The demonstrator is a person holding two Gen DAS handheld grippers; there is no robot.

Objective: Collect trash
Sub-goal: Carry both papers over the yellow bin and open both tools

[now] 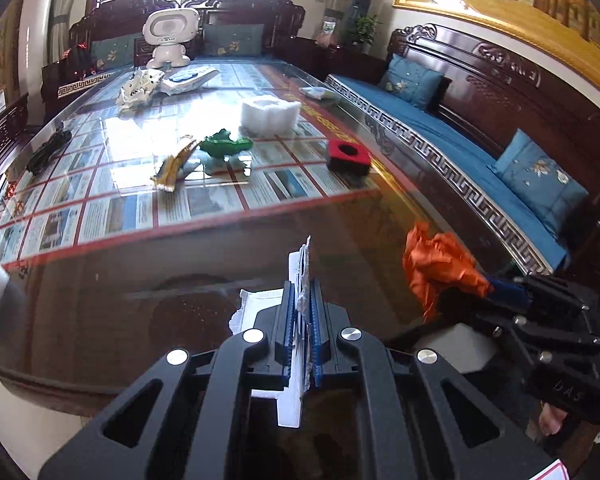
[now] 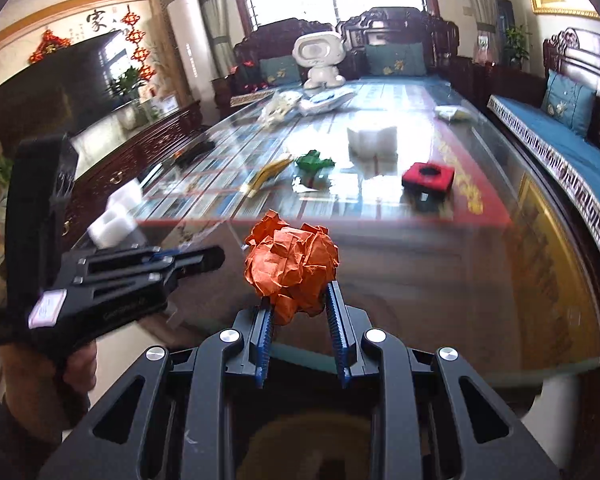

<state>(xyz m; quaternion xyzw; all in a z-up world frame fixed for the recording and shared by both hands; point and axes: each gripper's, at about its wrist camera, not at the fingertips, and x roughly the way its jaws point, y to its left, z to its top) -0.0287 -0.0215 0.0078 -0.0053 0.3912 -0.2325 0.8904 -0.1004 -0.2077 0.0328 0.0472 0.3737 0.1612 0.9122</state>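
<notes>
The left tool (image 1: 302,280) is clamped tight on a flat white scrap of packaging (image 1: 300,360), which stands edge-on between its blue pads above the near, dark end of the glass-topped table (image 1: 140,272). The right tool (image 2: 298,300) grips a crumpled orange paper ball (image 2: 292,264), its jaws partly apart around the wad.

The thin scrap is held only along a narrow strip, so a quick swing could let it slide out. The ball bulges well past the pad tips and could pop free if the squeeze eases.

More trash waits farther off: a green wrapper (image 1: 224,145), a yellow wrapper (image 1: 176,164), a white foam block (image 1: 270,114) and a red-and-black box (image 1: 348,156).

Only the right view shows the hand (image 2: 76,368) on the left tool's handle, a television on the left wall and foam pieces at the table's left edge. Only the left view shows the scrap itself. No bin shows in either
</notes>
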